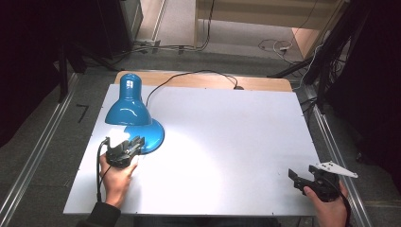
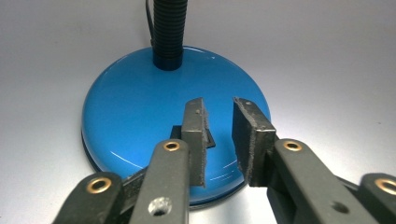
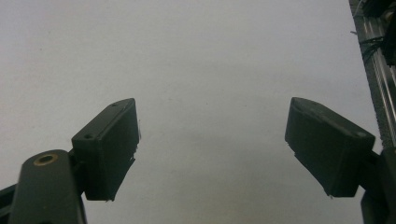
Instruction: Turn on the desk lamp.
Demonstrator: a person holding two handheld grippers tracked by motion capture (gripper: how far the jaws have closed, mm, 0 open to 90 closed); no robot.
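Observation:
A blue desk lamp stands at the table's left, its shade (image 1: 127,108) bent down and throwing light on the white top. Its round blue base (image 2: 135,107) carries a black ribbed neck (image 2: 168,32) and a small black switch (image 2: 211,140). My left gripper (image 1: 135,142) hovers over the near edge of the base (image 1: 153,135); in the left gripper view its jaws (image 2: 218,105) stand a little apart with nothing between them, just above the switch. My right gripper (image 1: 301,171) rests near the table's front right corner, wide open (image 3: 212,116) over bare table.
The lamp's black cord (image 1: 189,75) runs across the back of the white table (image 1: 227,132) to its far edge. Metal rails (image 1: 335,142) border the table on both sides. Cables lie on the floor behind.

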